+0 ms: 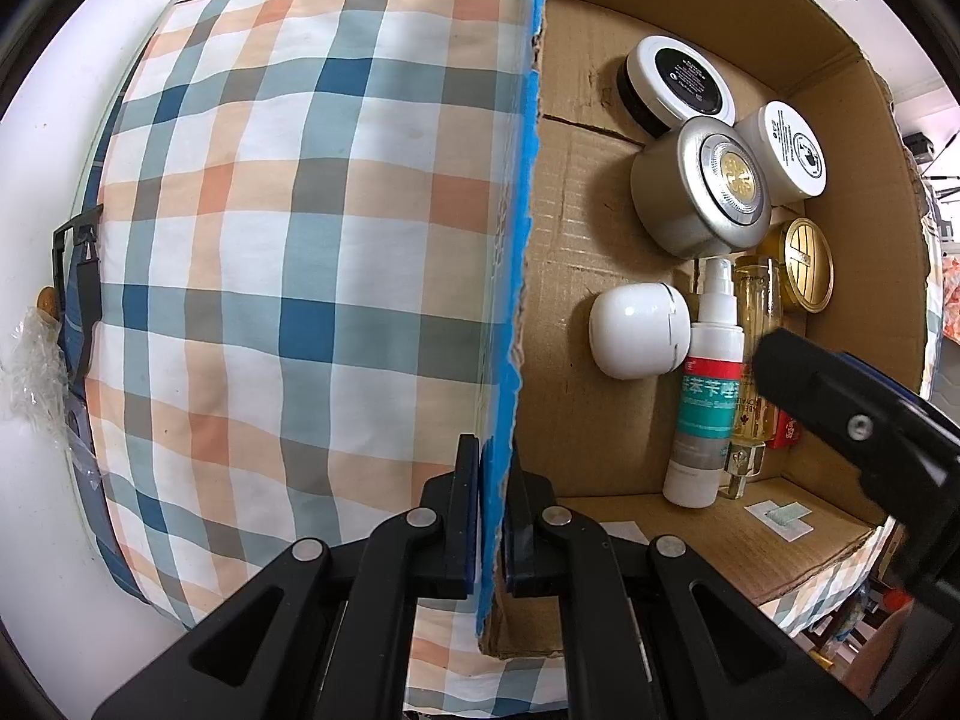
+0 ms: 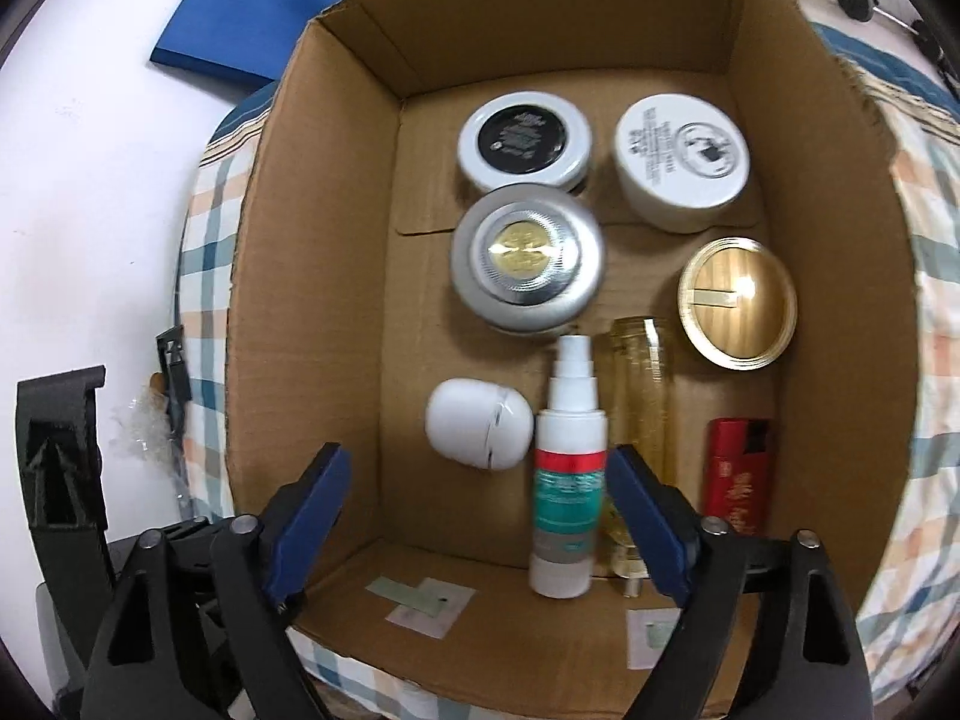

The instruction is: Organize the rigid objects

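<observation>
Right wrist view: my right hand-held gripper stands wide over the corrugated cardboard box, nothing pressed between its blue pads. Inside the box lie a white spray bottle with a red-and-teal label, unreadable through blur, a clear amber bottle, a ribbed silver jar and a smooth white egg-shaped case. My left hand-held gripper pinches the box's blue-taped wall.

Left gripper fingers clamped shut; right gripper fingers apparently spread.
</observation>
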`<state>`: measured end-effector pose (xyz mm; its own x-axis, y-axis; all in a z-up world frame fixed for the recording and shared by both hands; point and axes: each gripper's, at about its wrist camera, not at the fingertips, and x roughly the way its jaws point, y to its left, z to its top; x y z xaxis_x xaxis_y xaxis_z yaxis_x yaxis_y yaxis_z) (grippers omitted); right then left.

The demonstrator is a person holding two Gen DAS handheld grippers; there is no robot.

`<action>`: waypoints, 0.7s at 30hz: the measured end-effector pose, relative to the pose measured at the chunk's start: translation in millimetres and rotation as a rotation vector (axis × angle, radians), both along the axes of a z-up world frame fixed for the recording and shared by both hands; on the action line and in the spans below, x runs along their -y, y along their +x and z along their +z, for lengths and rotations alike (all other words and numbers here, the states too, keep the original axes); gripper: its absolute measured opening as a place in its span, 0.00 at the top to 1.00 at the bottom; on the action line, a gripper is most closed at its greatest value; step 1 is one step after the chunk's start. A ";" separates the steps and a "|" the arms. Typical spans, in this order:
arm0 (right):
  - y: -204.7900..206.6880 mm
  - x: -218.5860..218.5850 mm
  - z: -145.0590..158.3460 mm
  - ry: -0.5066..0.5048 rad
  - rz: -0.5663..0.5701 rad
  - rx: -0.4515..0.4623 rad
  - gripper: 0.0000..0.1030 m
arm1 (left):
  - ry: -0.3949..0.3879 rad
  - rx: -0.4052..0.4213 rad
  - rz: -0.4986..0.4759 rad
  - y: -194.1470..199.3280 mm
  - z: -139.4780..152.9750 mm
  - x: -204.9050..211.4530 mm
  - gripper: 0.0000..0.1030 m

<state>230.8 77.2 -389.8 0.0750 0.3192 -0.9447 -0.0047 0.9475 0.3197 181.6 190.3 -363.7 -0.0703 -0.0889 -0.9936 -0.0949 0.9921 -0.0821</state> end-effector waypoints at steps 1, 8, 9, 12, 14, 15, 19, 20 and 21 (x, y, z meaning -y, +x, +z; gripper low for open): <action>-0.8 2.5 1.6 -0.027 -0.008 0.000 0.06 | 0.000 0.000 -0.001 0.0 0.1 0.1 0.96; -8.4 27.4 20.5 -0.167 -0.049 0.059 0.00 | -0.002 0.004 0.004 -0.4 2.0 -0.2 0.96; -9.3 32.9 22.3 -0.170 -0.056 0.059 0.00 | -0.003 0.005 0.005 -0.8 2.2 -1.0 0.96; -12.2 42.8 27.7 -0.183 -0.062 0.070 0.00 | -0.006 0.007 0.019 -1.9 5.4 -2.7 0.96; -14.8 49.8 31.7 -0.185 -0.067 0.071 0.00 | -0.006 0.019 0.032 -4.0 11.3 -4.0 0.95; -16.6 53.7 33.6 -0.178 -0.068 0.068 0.00 | -0.004 0.029 0.036 -5.2 16.2 -4.5 0.94; -25.8 61.1 41.9 -0.171 -0.072 0.073 0.00 | 0.029 0.079 0.036 -12.9 42.1 -1.0 0.93; -28.1 62.1 44.1 -0.175 -0.070 0.077 0.00 | 0.047 0.094 0.028 -14.6 48.8 2.4 0.93; -30.4 62.8 46.7 -0.175 -0.068 0.083 0.00 | 0.068 0.111 0.016 -16.8 56.6 6.6 0.93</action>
<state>200.4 14.5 -343.0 0.1705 0.1419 -0.9751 0.0414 0.9877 0.1510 164.8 183.7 -307.1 0.0416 -0.0213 -0.9989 -0.1045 0.9942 -0.0255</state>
